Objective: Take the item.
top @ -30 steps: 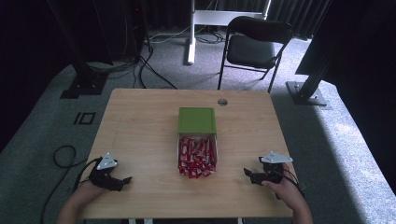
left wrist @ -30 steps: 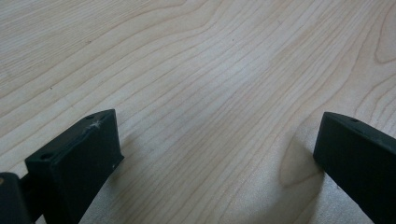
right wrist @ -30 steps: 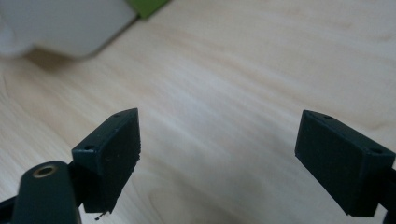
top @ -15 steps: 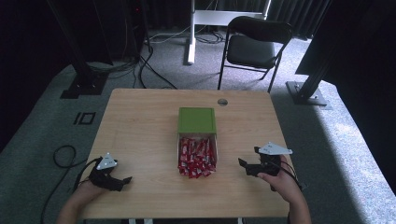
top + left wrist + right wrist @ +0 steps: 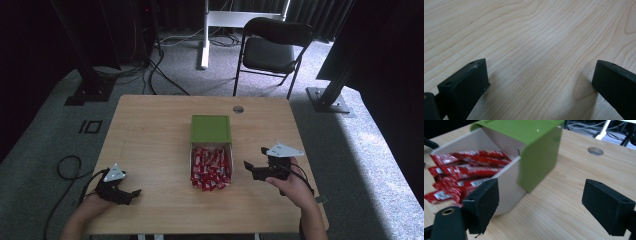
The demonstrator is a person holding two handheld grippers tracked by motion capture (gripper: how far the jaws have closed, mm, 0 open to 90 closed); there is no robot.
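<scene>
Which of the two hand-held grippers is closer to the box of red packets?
The right hand-held gripper, raised just beside the box; the left hand-held gripper rests near the table's front corner.

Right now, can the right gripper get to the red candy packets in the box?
Probably yes. The right gripper is open and points at the red packets, with bare table between them. The green lid covers only the far part of the white box, so the near packets lie uncovered.
</scene>
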